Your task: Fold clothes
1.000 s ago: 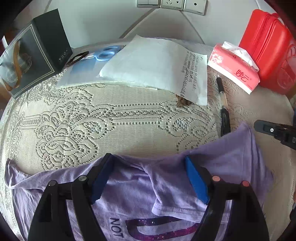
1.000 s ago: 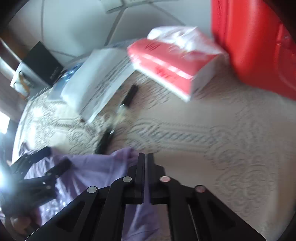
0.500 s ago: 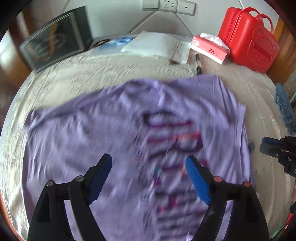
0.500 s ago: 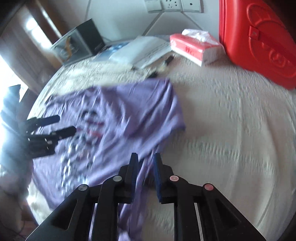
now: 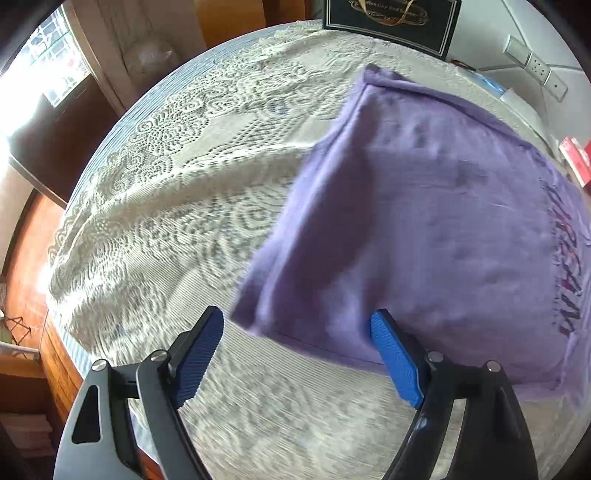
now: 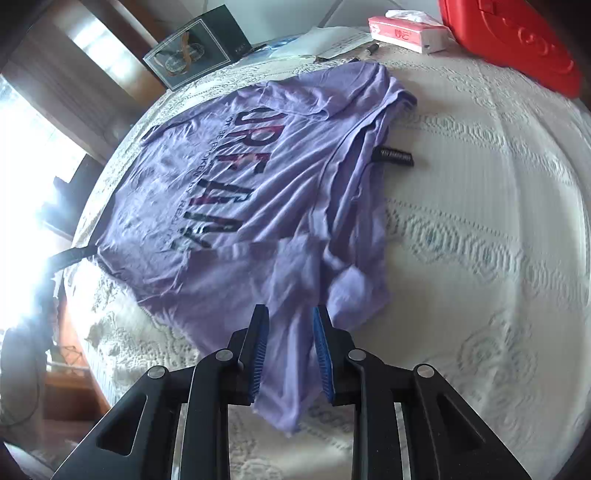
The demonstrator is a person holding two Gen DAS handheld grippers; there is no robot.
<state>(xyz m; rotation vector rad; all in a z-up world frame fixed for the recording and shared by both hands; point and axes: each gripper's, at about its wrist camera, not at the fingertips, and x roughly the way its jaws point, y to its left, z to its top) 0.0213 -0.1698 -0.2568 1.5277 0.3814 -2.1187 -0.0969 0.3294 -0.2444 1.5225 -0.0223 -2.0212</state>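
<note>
A purple T-shirt with dark lettering lies spread on the lace tablecloth, rumpled and doubled over along its right side. My right gripper hovers at the shirt's near edge. Its blue pads stand a little apart, and a strip of purple cloth lies loose between them. In the left wrist view the T-shirt fills the right half. My left gripper is open wide over the tablecloth, with a corner of the shirt just ahead of its fingertips. A dark finger of the left gripper shows at the shirt's left edge.
At the far side of the table stand a red case, a tissue box, papers and a dark gift bag. A black tag pokes out beside the shirt. The table's left edge drops to a wooden floor.
Both grippers have pulled back from the far side, and the shirt now lies spread. The right jaws, shut on cloth before, have parted. The left gripper swung to the shirt's left corner.
</note>
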